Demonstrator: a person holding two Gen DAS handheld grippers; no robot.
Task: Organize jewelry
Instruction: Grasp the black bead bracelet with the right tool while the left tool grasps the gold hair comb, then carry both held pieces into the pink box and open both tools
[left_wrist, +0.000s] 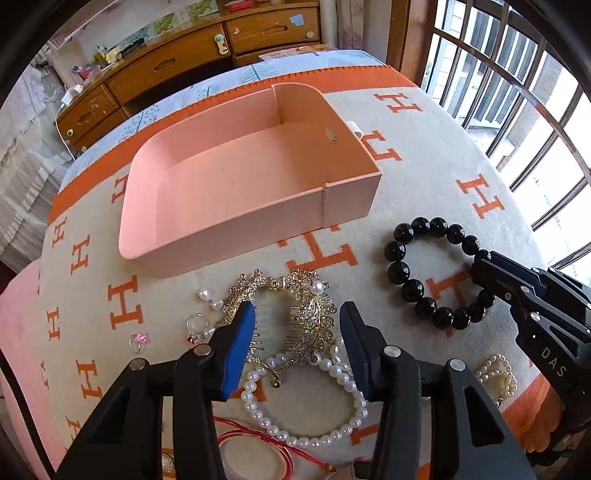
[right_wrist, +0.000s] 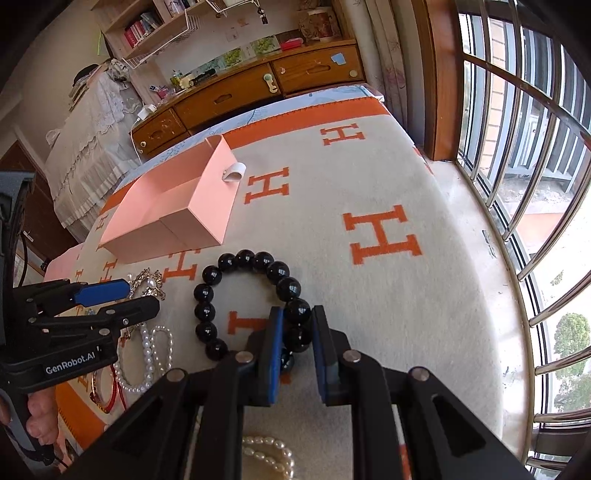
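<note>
A pink box (left_wrist: 236, 177) lay open on an orange and cream blanket (left_wrist: 424, 184), and everything else sat on the near side of it. Farthest left of the box's near wall were 2 small rings (left_wrist: 139, 341), then a pearl earring (left_wrist: 207, 295). Just right of those, close below the box's near wall, lay a gold hair comb (left_wrist: 295, 314) set with clear stones, and the left gripper (left_wrist: 297, 350) hung over it with its jaws wide apart, 1 blue pad (left_wrist: 236, 354) on each side of the comb, holding nothing. A pearl necklace (left_wrist: 314, 406) curled nearer the camera than the comb, with a red cord (left_wrist: 258, 435) beside it. Right of the box's near corner lay a black bead bracelet (right_wrist: 251, 299). The right gripper (right_wrist: 297, 332) had its jaws around the near side of that bracelet, 2 or 3 beads between the pads; whether the pads pressed on them I could not tell. More pearls (right_wrist: 269, 454) lay under that gripper.
</note>
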